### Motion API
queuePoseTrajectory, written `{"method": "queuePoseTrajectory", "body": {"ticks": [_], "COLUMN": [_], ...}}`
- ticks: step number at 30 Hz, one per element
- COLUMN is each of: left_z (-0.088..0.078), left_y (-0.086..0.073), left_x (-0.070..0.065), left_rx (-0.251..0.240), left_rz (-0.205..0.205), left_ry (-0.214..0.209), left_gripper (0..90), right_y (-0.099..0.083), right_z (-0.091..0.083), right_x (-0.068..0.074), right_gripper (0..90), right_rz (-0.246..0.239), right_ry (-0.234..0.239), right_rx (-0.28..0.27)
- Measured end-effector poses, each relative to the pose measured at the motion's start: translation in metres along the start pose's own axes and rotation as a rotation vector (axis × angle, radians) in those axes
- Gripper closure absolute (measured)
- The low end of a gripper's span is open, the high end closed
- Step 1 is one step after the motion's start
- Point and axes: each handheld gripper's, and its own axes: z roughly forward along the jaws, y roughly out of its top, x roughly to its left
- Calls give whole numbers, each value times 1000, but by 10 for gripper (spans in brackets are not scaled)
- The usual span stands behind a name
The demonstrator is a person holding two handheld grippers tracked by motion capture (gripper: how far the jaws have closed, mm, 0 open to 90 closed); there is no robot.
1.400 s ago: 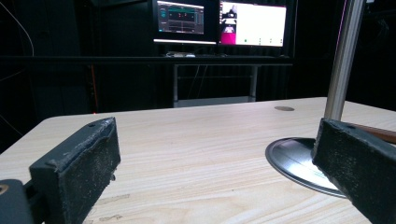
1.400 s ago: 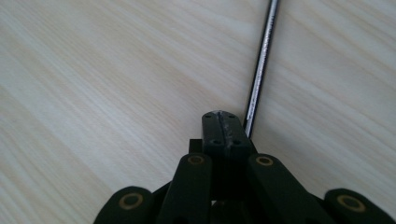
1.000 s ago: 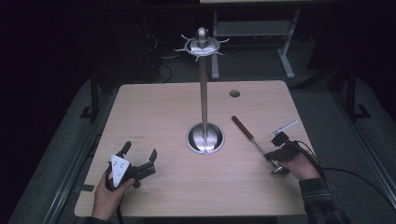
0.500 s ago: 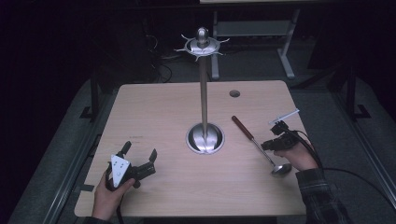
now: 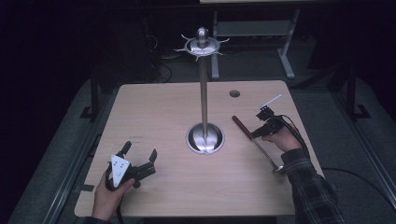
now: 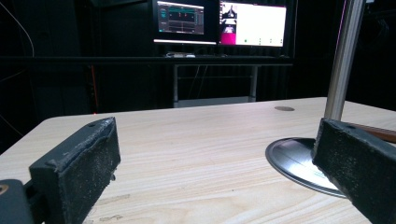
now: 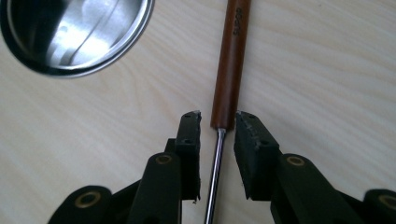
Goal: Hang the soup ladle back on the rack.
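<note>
Ladle [image 5: 257, 142] lies flat on table [image 5: 159, 116], right of hanger stand [image 5: 204, 135]. Right gripper [image 7: 218, 135], jaws just opening, narrowly straddles shaft below wooden handle, unpinched, presumably for regrasp. Left gripper [image 5: 140, 161] is held wide, idle.

Black tongs [image 7: 217, 130] with 2 screw-holed pads, brass pivots; plaid sleeve [image 5: 312, 189], black cable

The left gripper [image 5: 140, 161] rests with jaws wide apart, while the right gripper [image 7: 217, 130] has just been parting its jaws.
</note>
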Motion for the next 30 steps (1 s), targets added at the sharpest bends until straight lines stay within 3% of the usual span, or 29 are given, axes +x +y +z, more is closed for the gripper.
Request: {"method": "queuePoseTrajectory", "body": {"ticks": [9,17,28,30], "left_z": [0,0,0,0], "left_y": [0,0,0,0], "left_x": [0,0,0,0], "left_rx": [0,1,0,1], "left_rz": [3,1,0,2], "left_ry": [-2,-3,-3,-4], "left_gripper": [2,3,3,2], "right_y": [19,23,24,24], "right_z": [24,42,49,49], "right_x": [-3,-3,4,5], "right_gripper": [700,694,704,714], "right_rz": [-22,-36,-32,-14], "right_ry": [3,-35,-79,-91], "right_rx": [53,106,118,115]}}
